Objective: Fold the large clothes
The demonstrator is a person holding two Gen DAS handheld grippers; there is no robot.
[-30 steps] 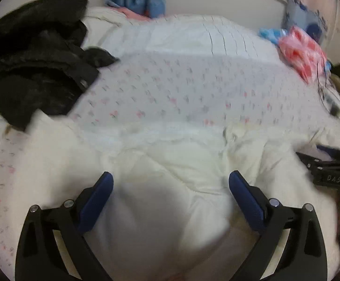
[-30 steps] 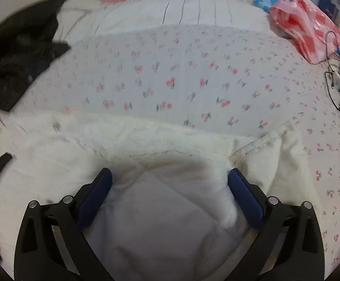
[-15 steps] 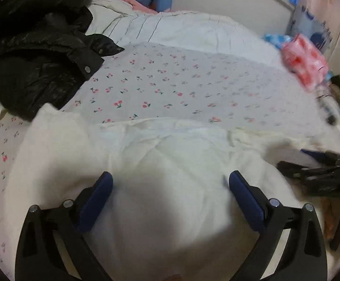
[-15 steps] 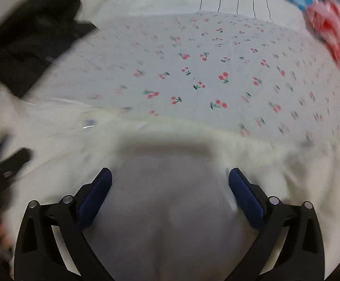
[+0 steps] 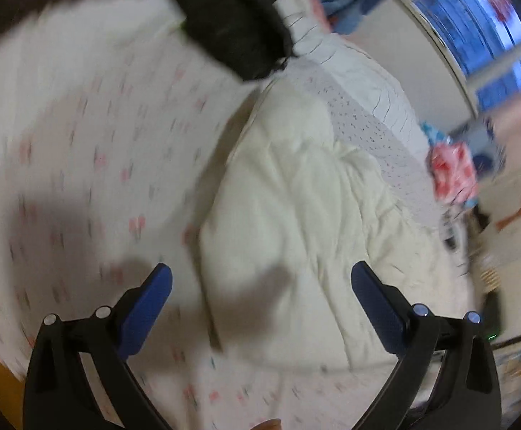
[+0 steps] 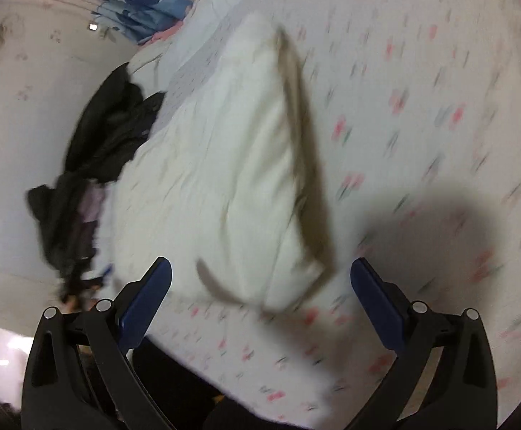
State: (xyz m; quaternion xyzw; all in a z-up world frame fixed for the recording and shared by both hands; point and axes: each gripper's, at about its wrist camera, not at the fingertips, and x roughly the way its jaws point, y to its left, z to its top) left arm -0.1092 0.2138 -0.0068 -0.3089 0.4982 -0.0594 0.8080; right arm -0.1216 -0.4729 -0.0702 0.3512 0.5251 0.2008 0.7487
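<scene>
Garment point(image 5: 296, 208) lies below both gaping, empty hand-held grippers.

A bed point(image 5: 81, 150) fills most of both views, spread with a white sheet point(image 6: 421, 114) printed with small pink cherries; a black jacket point(image 6: 110, 136) lies crumpled near its far edge, dark against the pale wall; a striped white pillow point(image 5: 364, 79) sits beyond the jacket; blue patterned fabric point(image 6: 146, 10) is bunched by the wall; a pink-and-white plastic bag point(image 5: 454, 172) rests at the bed's far side; a window point(image 5: 475, 32) shows blue above it; both views are blurred.
</scene>
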